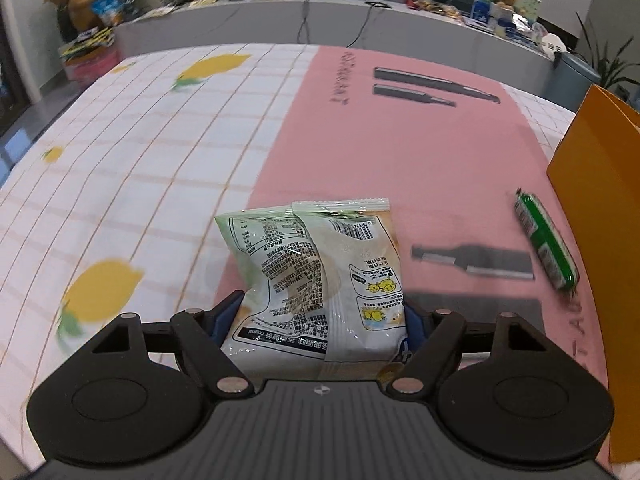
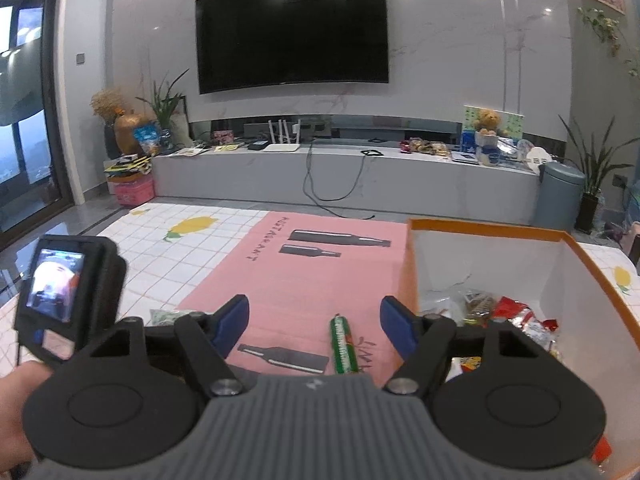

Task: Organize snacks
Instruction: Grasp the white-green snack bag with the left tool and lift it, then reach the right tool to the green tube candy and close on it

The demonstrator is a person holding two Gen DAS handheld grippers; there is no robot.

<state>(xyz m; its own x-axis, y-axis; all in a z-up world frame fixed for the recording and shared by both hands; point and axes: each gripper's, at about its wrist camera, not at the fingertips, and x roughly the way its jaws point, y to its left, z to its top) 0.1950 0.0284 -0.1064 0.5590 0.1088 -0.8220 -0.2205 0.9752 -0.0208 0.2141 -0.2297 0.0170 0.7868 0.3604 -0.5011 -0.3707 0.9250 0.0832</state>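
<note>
My left gripper (image 1: pixel 320 316) is shut on a white and pale green snack bag (image 1: pixel 316 272), held above the pink mat (image 1: pixel 400 152). A green snack stick (image 1: pixel 546 240) lies on the mat to the right, beside the orange box (image 1: pixel 596 208). My right gripper (image 2: pixel 314 320) is open and empty above the mat; the green stick (image 2: pixel 342 344) lies below it between the fingers. The orange box (image 2: pixel 492 228) stands at the right and holds several wrapped snacks (image 2: pixel 516 314). The left gripper's camera (image 2: pixel 60 280) shows at the left.
The table has a white lemon-print cloth (image 1: pixel 140 152) to the left of the mat. Bottle shapes are printed on the mat (image 2: pixel 340 238). Beyond the table are a grey TV bench (image 2: pixel 344 168), a wall TV (image 2: pixel 292 28), plants and a bin (image 2: pixel 560 196).
</note>
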